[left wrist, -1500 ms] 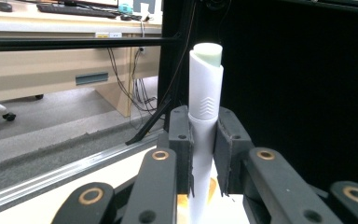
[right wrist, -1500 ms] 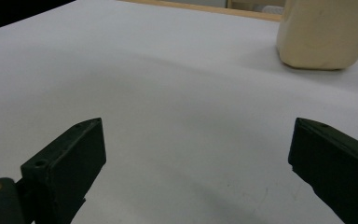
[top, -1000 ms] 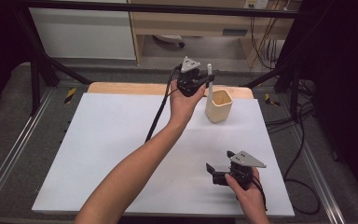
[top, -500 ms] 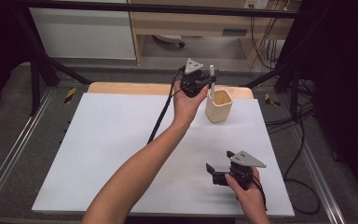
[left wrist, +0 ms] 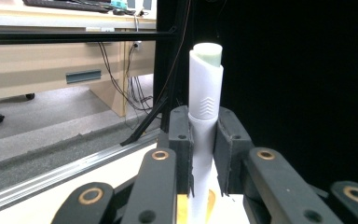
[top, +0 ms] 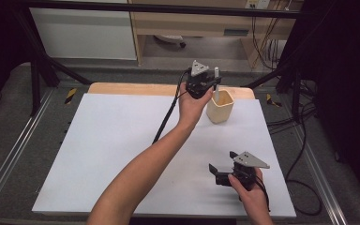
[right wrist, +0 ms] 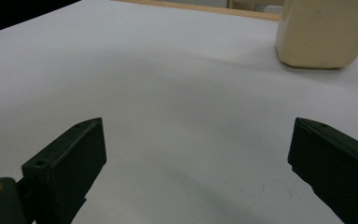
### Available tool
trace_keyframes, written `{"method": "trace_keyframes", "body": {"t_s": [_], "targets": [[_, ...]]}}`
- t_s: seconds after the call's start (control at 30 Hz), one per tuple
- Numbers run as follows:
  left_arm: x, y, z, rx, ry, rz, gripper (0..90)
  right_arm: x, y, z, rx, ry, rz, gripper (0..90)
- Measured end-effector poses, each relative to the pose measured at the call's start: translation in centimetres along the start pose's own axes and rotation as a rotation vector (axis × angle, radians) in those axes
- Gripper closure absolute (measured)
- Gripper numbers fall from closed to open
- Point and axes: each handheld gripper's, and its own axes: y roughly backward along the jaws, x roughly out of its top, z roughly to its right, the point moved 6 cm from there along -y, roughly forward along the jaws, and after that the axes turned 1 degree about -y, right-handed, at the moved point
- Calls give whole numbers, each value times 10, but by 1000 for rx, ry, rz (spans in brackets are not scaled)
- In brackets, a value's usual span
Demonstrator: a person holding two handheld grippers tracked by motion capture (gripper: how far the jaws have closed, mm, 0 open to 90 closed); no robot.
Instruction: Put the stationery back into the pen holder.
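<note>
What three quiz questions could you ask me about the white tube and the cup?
1. True or false: the left hand-held gripper is shut on the white tube.
2. The right hand-held gripper is: A) open, B) holding the cup, C) shut on the tube.
3. Fill in: the tube stands upright over the beige ____.

Key: 1 true. 2 A, its jaws stand wide apart above the white table. 3 cup.

No readable text, label, brand or number on any surface.
</note>
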Motion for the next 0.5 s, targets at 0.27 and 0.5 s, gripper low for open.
{"method": "trace_keyframes", "body": {"t_s": [0.27,0.5], "targets": [[-6,-12,0,35,-9,15,786,0,0,-1,2,5,4,48],[-15,-22,0,29,-15,6,783,0,0,-1,1,4,3,47]]}}
